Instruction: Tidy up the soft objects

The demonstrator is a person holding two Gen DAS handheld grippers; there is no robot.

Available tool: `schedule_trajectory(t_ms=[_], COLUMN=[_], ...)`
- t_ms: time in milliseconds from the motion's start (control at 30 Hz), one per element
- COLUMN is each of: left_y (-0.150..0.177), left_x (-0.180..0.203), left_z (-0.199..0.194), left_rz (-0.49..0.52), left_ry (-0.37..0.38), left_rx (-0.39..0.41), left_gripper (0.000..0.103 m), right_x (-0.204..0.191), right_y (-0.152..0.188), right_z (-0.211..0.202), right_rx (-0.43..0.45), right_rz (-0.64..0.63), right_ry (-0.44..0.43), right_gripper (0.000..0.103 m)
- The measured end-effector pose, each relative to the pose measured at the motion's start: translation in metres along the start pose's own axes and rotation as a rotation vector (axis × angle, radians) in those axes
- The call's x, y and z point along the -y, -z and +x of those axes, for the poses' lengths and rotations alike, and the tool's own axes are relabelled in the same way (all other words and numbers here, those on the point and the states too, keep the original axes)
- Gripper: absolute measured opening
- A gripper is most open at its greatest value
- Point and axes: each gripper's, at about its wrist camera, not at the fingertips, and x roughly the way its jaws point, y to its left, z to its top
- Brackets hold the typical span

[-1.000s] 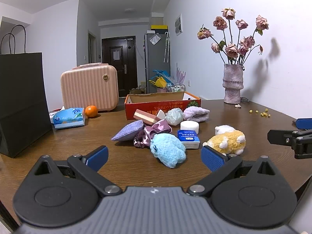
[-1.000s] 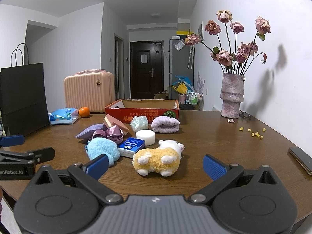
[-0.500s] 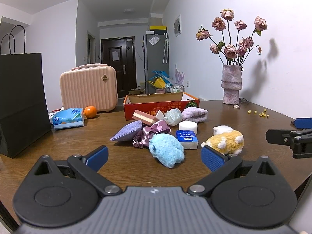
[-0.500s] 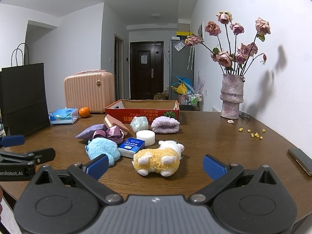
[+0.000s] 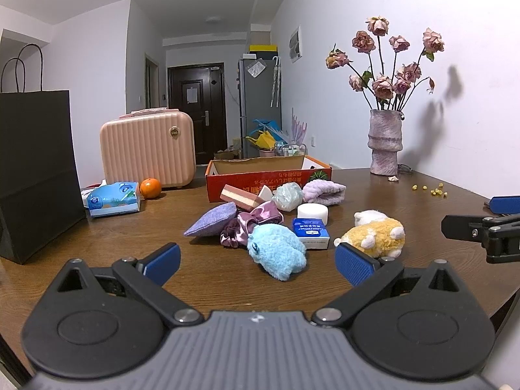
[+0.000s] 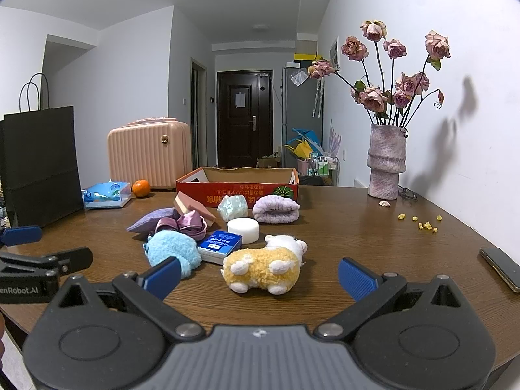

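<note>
Both my grippers — left (image 5: pixel 256 261), right (image 6: pixel 259 274) — spread empty; the yellow plush (image 6: pixel 261 268) may skid toward the table (image 6: pixel 373 237) edge if pinched off-centre.

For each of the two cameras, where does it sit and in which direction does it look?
Left wrist: sits on the left gripper, low at the table's near edge, looking along its open fingers at the blue plush toy; the right gripper shows at the right edge.
Right wrist: sits on the right gripper, facing the same way at the yellow plush toy; the left gripper shows at the left edge.
Shared: both toys, the red cardboard box and the flower vase.
</note>
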Motion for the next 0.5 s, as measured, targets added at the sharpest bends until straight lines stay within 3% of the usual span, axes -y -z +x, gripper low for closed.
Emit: schedule_trajectory(t_ms=[500], left_y=[-0.0001], left_x=[0.0005], left_z=[-0.0009], left_rz=[0.0], left_ry=[0.0], left_rx=[0.0], left_gripper=[0.103], right_x=[0.0001], right_y=[0.0005], right_z=[-0.0001], right_rx=[0.002], right_rz=[0.0], right_ry=[0.0], right_gripper=[0.103])
